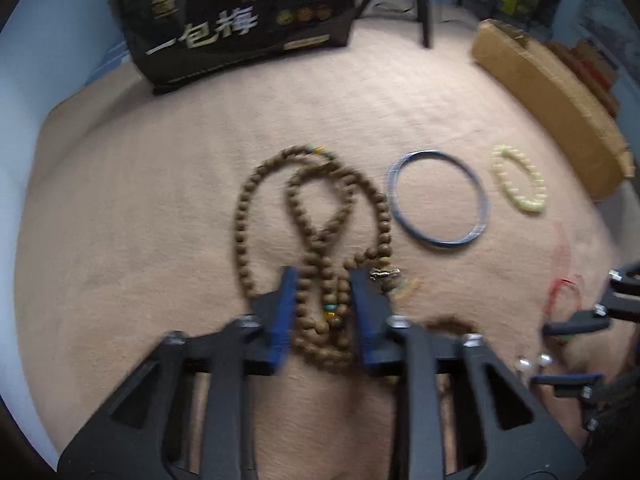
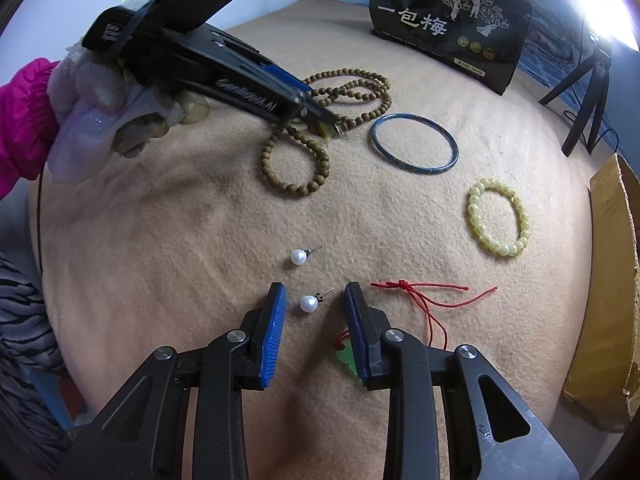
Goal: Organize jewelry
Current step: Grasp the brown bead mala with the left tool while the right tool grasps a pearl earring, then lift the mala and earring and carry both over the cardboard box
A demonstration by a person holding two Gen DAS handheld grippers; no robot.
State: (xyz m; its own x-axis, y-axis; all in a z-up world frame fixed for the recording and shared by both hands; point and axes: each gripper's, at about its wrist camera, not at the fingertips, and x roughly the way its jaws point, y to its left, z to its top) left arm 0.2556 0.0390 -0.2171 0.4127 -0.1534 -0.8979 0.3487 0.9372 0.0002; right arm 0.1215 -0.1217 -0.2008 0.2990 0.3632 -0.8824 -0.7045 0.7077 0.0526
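A long brown bead necklace [image 1: 316, 208] lies looped on the tan cloth [image 1: 140, 220]; it also shows in the right wrist view [image 2: 316, 160]. My left gripper [image 1: 323, 280] is open with its jaws on either side of the necklace's near strands, not closed on them. My right gripper [image 2: 314, 290] is open with a pearl earring [image 2: 309, 303] lying between its jaws. A second pearl earring [image 2: 299, 257] lies just beyond. A red cord with a green pendant [image 2: 420, 300] lies by the right jaw.
A blue bangle [image 2: 414, 143] and a yellow bead bracelet [image 2: 498, 216] lie to the right of the necklace. A black printed bag [image 2: 452, 20] stands at the back. A cardboard box [image 2: 608, 280] lines the right edge. A tripod [image 2: 588, 92] stands at the back right.
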